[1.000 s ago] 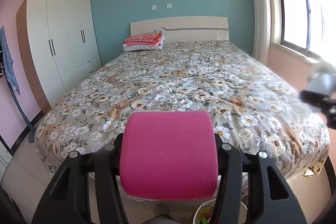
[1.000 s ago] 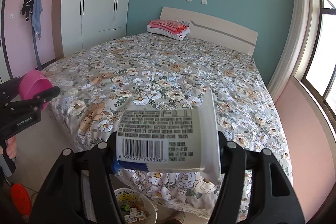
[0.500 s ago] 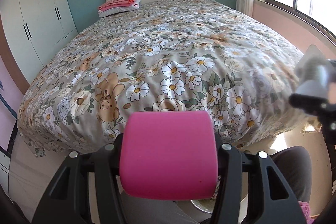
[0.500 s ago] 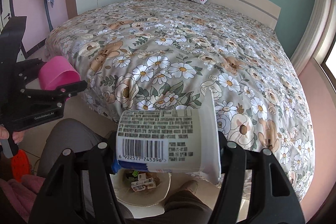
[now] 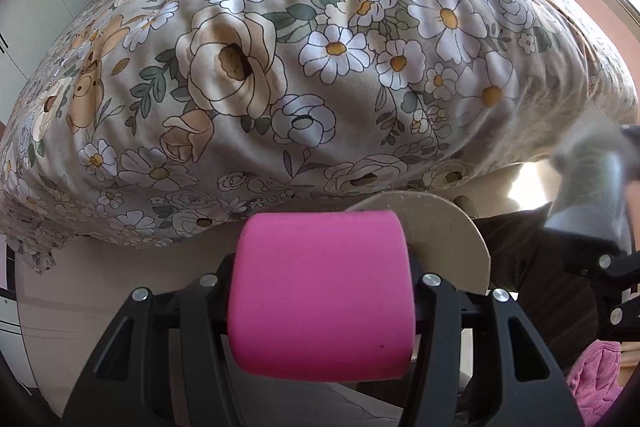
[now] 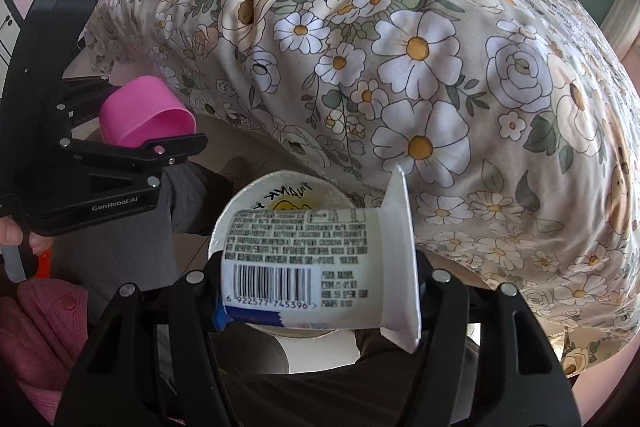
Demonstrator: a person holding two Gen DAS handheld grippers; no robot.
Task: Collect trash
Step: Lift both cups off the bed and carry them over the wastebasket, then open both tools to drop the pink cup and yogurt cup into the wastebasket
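Left gripper (image 5: 320, 291) clamped on pink plastic cup (image 5: 322, 293). Right gripper (image 6: 316, 281) closed around white barcoded yogurt tub (image 6: 316, 267), lying sideways, flared rim at 3 o'clock. Round cream trash bin (image 6: 296, 197) directly behind tub, at 12 o'clock.

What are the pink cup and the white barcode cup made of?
The pink cup looks like smooth matte plastic: one even colour, thin rim. The white cup looks like thin glossy plastic with a printed label and a flared rim, though coated paper is possible.
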